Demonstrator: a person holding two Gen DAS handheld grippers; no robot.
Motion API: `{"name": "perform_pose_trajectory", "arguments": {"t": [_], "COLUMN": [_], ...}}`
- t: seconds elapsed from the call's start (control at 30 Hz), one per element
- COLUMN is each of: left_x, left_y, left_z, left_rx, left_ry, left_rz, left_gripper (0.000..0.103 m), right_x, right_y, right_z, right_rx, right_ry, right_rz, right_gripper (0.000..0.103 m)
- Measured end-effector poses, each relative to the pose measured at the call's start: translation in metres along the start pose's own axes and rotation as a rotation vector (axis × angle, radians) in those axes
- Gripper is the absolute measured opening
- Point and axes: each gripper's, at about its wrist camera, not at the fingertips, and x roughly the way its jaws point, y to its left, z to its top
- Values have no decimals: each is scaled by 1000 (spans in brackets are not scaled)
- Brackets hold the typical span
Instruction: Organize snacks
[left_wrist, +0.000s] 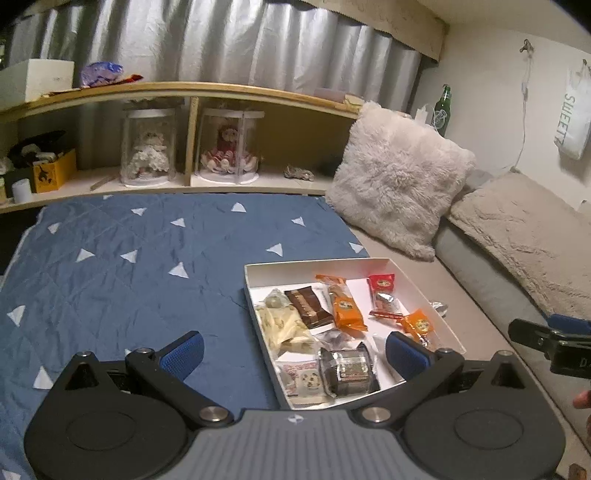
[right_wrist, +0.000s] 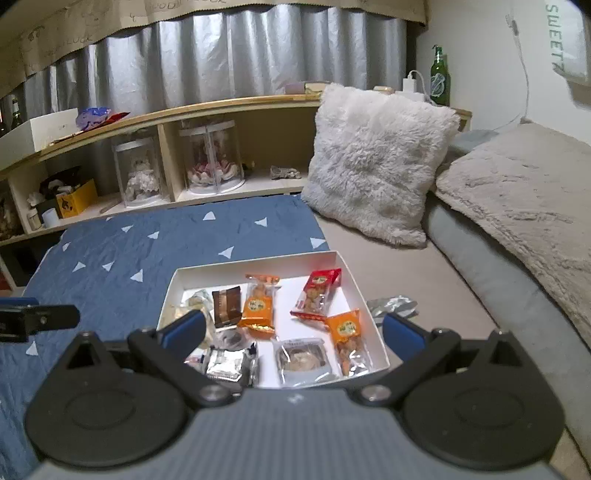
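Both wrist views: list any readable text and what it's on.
"SWEETZ": hanging white bag on the wall, reads vertically; last character uncertain.
"GOOD LUCK": faint on the beige curtain valance, barely legible.
Snack wrappers in the white box: print too small to read.
Green bottle label: blurred.
Yellow box on the shelf: dark graphic only, no readable words.

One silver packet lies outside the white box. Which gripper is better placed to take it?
Probably the right gripper: open and empty, the silver packet lies just beside its right finger. The left gripper, also open, sits across the white box.
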Motion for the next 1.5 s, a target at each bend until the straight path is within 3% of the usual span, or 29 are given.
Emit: {"name": "perform_pose_trajectory", "arguments": {"t": [0.37, 0.77, 1.1, 1.5], "left_x": [-23, -26, -26, -23], "left_y": [1, 7, 9, 9], "left_z": [-27, -52, -58, -60], "left_rx": [89, 113, 95, 90], "left_ry": [-67, -90, -120, -119], "left_rz": [90, 95, 85, 101], "left_gripper": [103, 103, 103, 103], "right_x": [-23, -25, -23, -22], "right_y": [8, 13, 19, 19], "right_z": [-26, -49, -56, -60], "right_rx": [1, -8, -73, -59], "right_ry": [-32, -30, -57, -58], "right_rz": [-4, -32, -54, -43], "right_gripper": [102, 102, 102, 102]}}
